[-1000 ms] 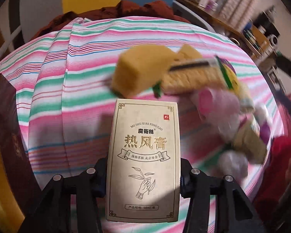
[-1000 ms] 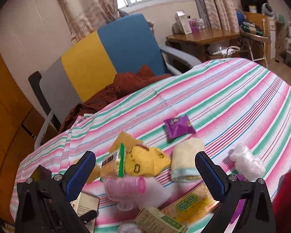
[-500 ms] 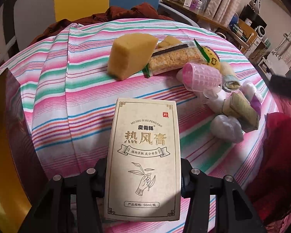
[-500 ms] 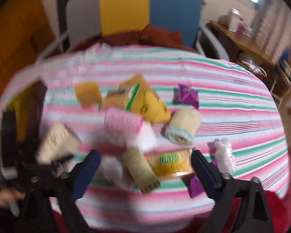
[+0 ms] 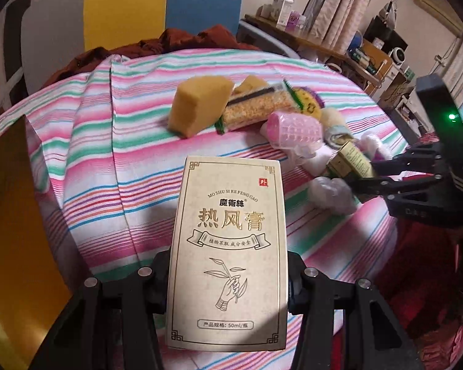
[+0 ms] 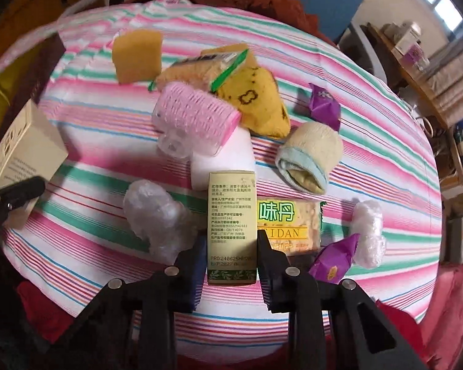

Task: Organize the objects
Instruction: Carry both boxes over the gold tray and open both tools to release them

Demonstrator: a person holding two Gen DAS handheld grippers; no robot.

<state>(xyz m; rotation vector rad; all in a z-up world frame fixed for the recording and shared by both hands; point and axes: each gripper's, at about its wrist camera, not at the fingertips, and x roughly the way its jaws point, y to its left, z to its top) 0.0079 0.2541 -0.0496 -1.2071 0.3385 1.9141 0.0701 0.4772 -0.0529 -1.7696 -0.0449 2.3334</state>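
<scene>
While left tool [image 5: 228,280] grips cream box [image 5: 228,246], right tool [image 6: 231,259] clamps green box [image 6: 231,225].

My left gripper [image 5: 228,280] holds a tall carton [image 5: 228,256] upright above the near edge of the tablecloth [image 5: 114,160]. Beyond it lies a sponge block [image 5: 197,108], with a cracker pack [image 5: 256,108] touching its right side and a hair roller [image 5: 293,129] just right of that. My right gripper [image 6: 231,265] has its 2 fingers on either side of a slim box [image 6: 231,225]. A bubble-wrap lump [image 6: 157,215] lies to the left of that box, a biscuit packet [image 6: 290,225] to its right, and a rolled cloth [image 6: 308,157] behind the packet.
</scene>
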